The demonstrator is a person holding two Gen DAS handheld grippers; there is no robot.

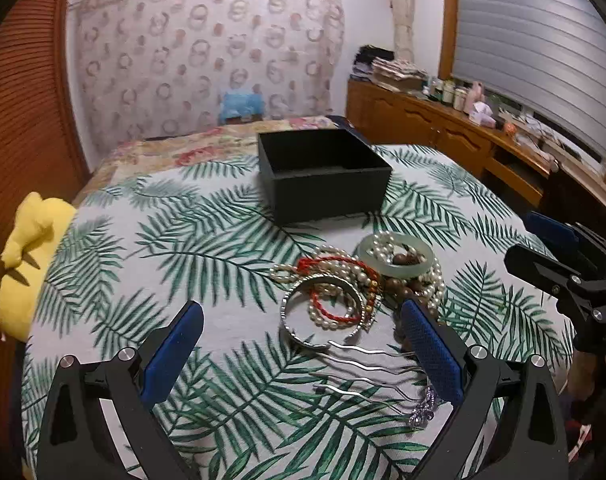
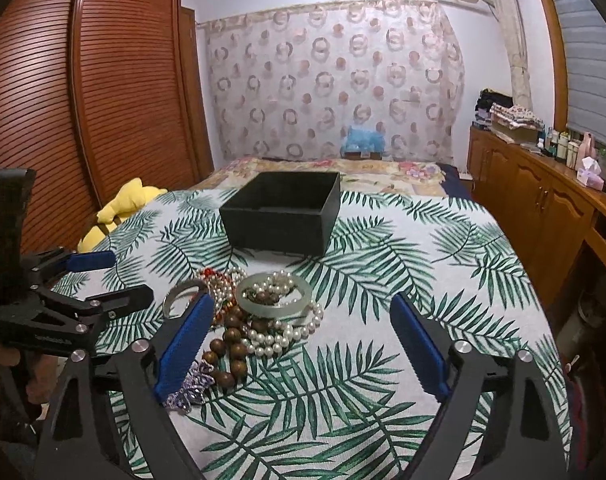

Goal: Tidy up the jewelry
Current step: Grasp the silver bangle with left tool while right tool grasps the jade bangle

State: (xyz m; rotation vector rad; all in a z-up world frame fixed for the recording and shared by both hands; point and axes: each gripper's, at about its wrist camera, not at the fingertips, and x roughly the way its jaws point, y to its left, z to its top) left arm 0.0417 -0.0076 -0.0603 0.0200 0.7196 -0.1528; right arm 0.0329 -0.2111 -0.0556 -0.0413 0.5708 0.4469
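On the palm-leaf cloth, a tangle of jewelry lies near the middle, with the black box open-topped and set apart on the far side of it. In the left wrist view the left gripper has its jaws spread wide and holds nothing; its 2 blue pads flank the silver bangle and the wavy silver hairpins, and whether they touch the cloth cannot be told. The red cord bracelet and strands of pearls lie across the bangle. Just right and farther off sits the pale green jade bangle, with pearls and brown beads heaped inside its ring.

In the right wrist view the right gripper is also wide open and empty, its left pad near the brown wooden beads and a purple crystal ornament; the jade bangle lies between the pads, farther on. A yellow plush toy rests at the cloth's far left edge.
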